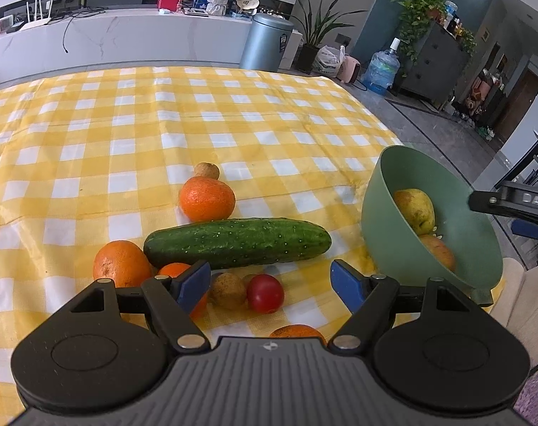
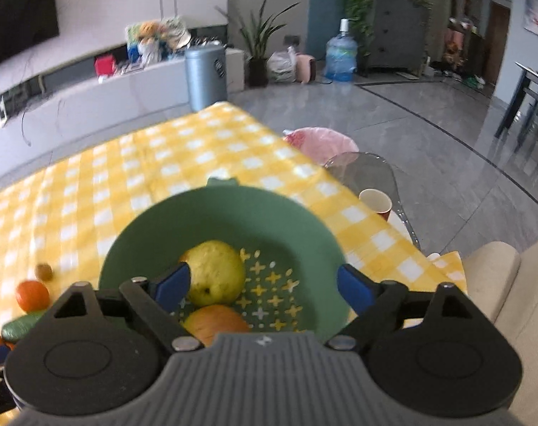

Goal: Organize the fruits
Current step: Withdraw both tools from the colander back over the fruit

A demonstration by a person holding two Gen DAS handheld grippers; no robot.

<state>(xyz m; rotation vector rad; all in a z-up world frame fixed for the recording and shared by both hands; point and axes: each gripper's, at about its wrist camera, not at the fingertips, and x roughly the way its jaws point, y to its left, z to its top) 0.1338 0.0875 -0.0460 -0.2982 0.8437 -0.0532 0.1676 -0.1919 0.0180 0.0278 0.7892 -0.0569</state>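
Observation:
My left gripper (image 1: 270, 285) is open and empty, just above a red tomato (image 1: 265, 293) and a brown kiwi (image 1: 228, 289). A green cucumber (image 1: 237, 242) lies beyond them, with several oranges (image 1: 206, 198) around it and a small brown fruit (image 1: 206, 170) farther back. A green colander bowl (image 1: 403, 248) at the right holds a yellow pear (image 1: 414, 211) and an apple (image 1: 439, 252). My right gripper (image 2: 263, 285) is open and empty over the bowl (image 2: 155, 227), above the pear (image 2: 215, 271) and apple (image 2: 215, 321).
A yellow checked cloth (image 1: 162, 124) covers the table. The table's right edge runs beside the bowl; beyond it are a paper cup (image 2: 375, 204) on a clear chair and a pink bin (image 2: 322, 142). A beige cushion (image 2: 499, 284) sits at the near right.

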